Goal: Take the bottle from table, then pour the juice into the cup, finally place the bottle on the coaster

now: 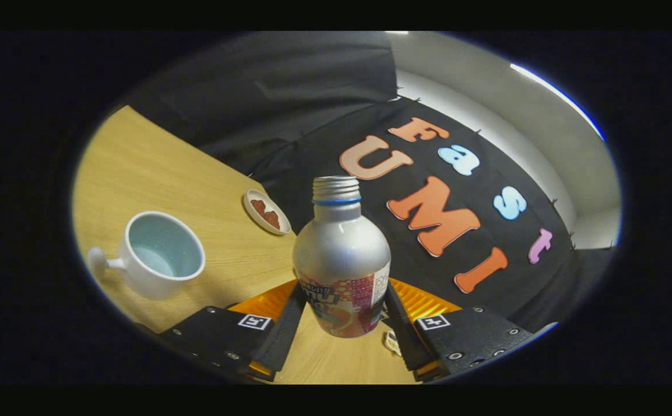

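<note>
Gripper [341,315] pinching the bottle [341,260] by its lower body, one finger on each side.

From my seat I see both fingers pressed against the labelled lower part of the silver bottle, which sits squarely between them and appears lifted off the wooden worktop [156,167], its base seeming clear of the wood below. Its neck has no cap; bare threads and a blue ring show at the top. The whole scene is tilted in my view, so I cannot tell how upright the bottle really is. A white cup [159,254] with a pale blue inside stands on the worktop to the left of the fingers, handle turned away from the bottle. Beyond it, near the worktop's far edge, lies a small round coaster [266,212] with a reddish pattern, well apart from the bottle.
</note>
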Motion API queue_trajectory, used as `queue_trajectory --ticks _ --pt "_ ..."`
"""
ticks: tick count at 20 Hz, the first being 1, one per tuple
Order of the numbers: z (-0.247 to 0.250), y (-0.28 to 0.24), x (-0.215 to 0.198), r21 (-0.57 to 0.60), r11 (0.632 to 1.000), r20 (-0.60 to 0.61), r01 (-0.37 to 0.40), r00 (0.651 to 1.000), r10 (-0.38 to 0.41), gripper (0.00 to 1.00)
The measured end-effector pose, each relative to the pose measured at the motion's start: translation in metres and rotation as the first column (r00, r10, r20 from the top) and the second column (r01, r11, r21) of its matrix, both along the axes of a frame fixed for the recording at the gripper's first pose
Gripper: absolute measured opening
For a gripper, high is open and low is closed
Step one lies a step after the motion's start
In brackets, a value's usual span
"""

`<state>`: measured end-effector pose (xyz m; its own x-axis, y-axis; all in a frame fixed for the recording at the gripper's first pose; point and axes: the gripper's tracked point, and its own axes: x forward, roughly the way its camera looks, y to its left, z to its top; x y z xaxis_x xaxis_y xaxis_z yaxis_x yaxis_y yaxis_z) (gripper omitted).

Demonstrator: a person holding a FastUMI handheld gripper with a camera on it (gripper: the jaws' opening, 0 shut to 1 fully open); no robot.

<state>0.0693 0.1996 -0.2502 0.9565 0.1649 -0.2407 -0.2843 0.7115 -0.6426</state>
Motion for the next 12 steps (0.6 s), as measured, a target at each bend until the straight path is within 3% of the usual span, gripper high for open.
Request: queue_trajectory --ticks 5,10,12 --pt "-0.007 -0.001 0.011 0.260 0.963 -0.112 0.066 0.993 -0.037 0.77" --pt "-0.029 -0.001 0.016 0.502 0.846 -0.290 0.178 0.957 -0.029 0.77" --pt "-0.041 -0.006 0.015 0.546 0.805 -0.349 0.229 0.937 -0.030 0.77"
